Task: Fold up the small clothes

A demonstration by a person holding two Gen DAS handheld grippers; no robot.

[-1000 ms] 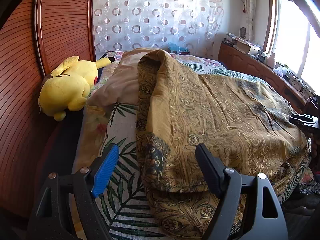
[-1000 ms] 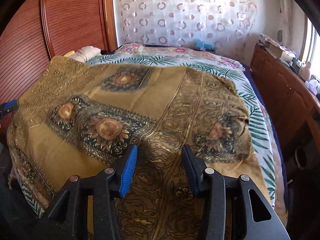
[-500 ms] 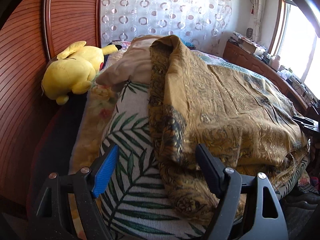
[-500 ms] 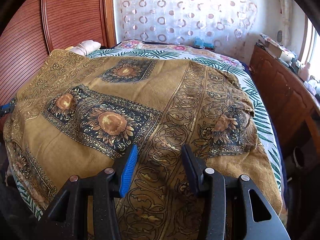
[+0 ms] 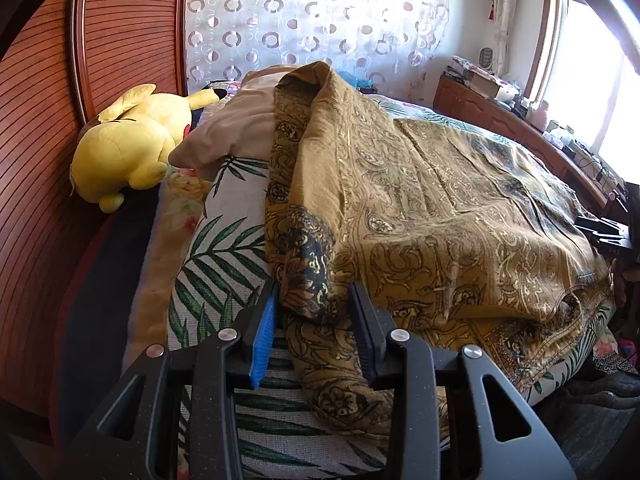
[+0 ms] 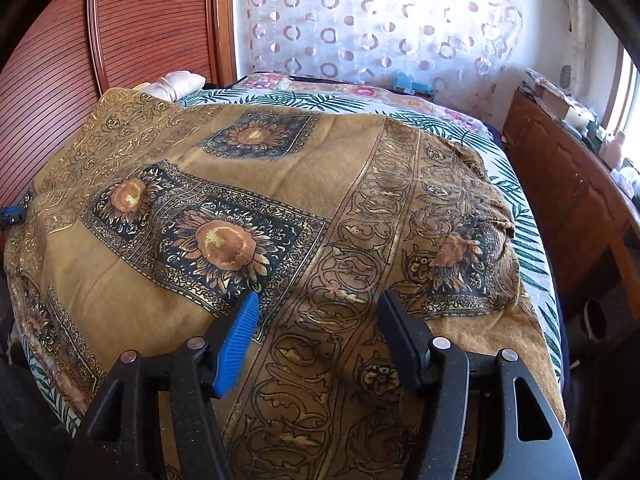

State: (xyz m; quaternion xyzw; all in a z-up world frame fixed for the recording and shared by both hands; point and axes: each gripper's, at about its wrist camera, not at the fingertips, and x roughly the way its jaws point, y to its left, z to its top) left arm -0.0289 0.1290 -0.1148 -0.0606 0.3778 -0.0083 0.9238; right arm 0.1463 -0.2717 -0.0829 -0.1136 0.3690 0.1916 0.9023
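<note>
The gold patterned cloth point(image 5: 440, 200) bunches between the jaws of the left gripper point(image 5: 314, 312), which have just been closing on its dark-bordered corner fold near the bed's point(image 5: 224, 248) left edge. The right gripper point(image 6: 316, 320) hovers with jaws apart, just opening, over the cloth's scrolled band, gripping nothing. The cloth's long axis appears to run across the bed. A one-sided, thick-bunched grip could slip or drag the fold askew.
</note>
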